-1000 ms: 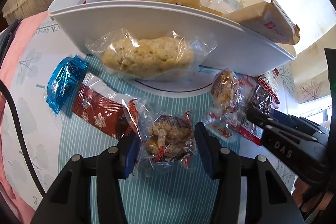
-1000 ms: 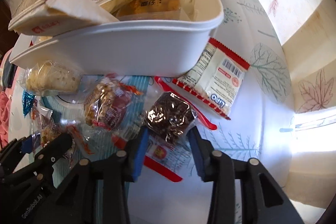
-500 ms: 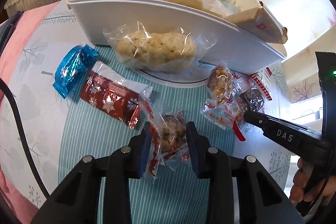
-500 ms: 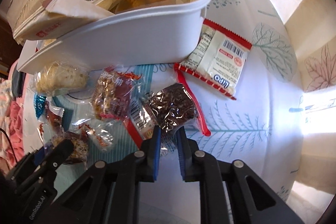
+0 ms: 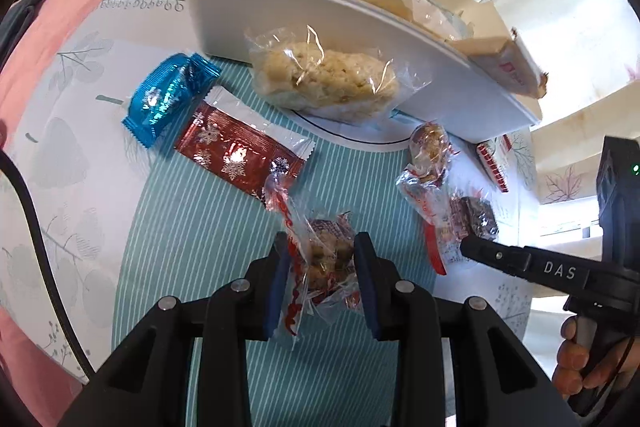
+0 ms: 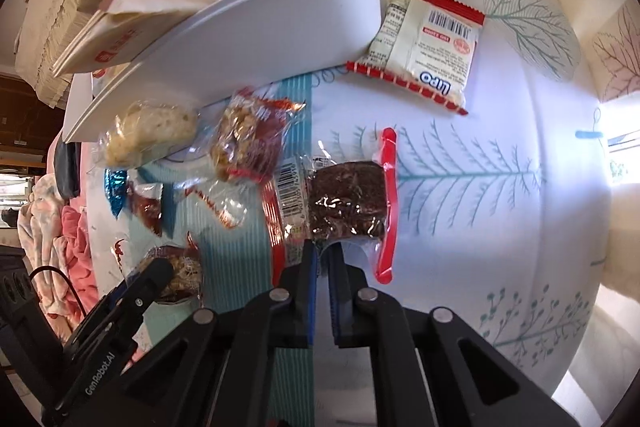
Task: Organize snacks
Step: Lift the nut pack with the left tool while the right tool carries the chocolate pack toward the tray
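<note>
My left gripper (image 5: 320,259) is shut on a clear-wrapped nut cluster snack (image 5: 326,255) and holds it above the striped mat. My right gripper (image 6: 323,259) is shut on the near edge of a dark brown snack bag (image 6: 346,201) with red seams; that bag also shows in the left wrist view (image 5: 478,223). The white bin (image 5: 320,15) at the back holds several packets; it also shows in the right wrist view (image 6: 280,23). A pale rice-puff bag (image 5: 326,81) leans against the bin's front wall.
On the cloth lie a blue foil packet (image 5: 168,99), a red snowflake packet (image 5: 236,155), another nut cluster bag (image 5: 430,151) and a white-and-red packet (image 6: 430,43). A paper bag (image 6: 120,27) hangs over the bin rim. Pink fabric (image 5: 60,11) lies at the left.
Both grippers have closed: the left on the nut cluster snack, the right on the dark snack bag's edge. Both have risen and pulled back from the bin.
</note>
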Demonstrator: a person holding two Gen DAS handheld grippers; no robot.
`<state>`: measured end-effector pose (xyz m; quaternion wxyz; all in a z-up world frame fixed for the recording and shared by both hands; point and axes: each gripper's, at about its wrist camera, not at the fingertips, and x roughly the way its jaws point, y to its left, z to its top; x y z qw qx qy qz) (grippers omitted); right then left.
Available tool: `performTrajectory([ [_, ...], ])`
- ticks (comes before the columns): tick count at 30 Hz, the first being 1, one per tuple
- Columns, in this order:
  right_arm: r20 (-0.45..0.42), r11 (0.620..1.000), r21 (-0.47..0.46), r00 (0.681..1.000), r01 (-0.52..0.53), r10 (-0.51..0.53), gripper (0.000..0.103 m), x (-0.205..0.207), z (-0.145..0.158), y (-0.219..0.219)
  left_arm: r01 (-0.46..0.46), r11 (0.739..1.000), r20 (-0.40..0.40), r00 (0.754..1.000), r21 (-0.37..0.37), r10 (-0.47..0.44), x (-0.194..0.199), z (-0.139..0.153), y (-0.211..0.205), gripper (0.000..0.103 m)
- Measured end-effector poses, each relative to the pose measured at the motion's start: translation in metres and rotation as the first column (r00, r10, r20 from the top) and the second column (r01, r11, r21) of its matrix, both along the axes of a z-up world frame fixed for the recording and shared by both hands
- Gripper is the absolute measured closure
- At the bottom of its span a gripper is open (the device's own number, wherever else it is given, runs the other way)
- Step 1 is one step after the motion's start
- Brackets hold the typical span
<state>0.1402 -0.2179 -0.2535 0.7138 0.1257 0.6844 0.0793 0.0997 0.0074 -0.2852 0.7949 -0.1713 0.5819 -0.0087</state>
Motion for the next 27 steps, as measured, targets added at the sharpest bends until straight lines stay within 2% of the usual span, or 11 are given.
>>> performTrajectory([
  [8,-0.049,0.999,0.044,0.999,-0.020,0.022,0.098,-0.012,0.025,0.005,-0.021,1.000,0.014,1.000,0.014,0.021,-0.001,0.034,0.017,0.073],
  [15,-0.038,0.992,0.098,0.995,-0.084,0.088,0.098,-0.018,0.050,0.025,-0.038,0.999,0.054,0.998,0.010,0.038,0.006,0.075,0.029,0.073],
  [20,0.006,0.981,0.124,0.989,-0.146,0.147,0.098,-0.015,0.070,0.046,-0.043,0.999,0.095,0.995,0.008,0.042,0.020,0.104,0.034,0.073],
  [27,0.094,0.971,0.150,0.981,-0.185,0.172,0.098,0.003,0.104,0.061,-0.037,0.999,0.169,0.985,0.010,0.034,0.046,0.146,0.048,0.073],
])
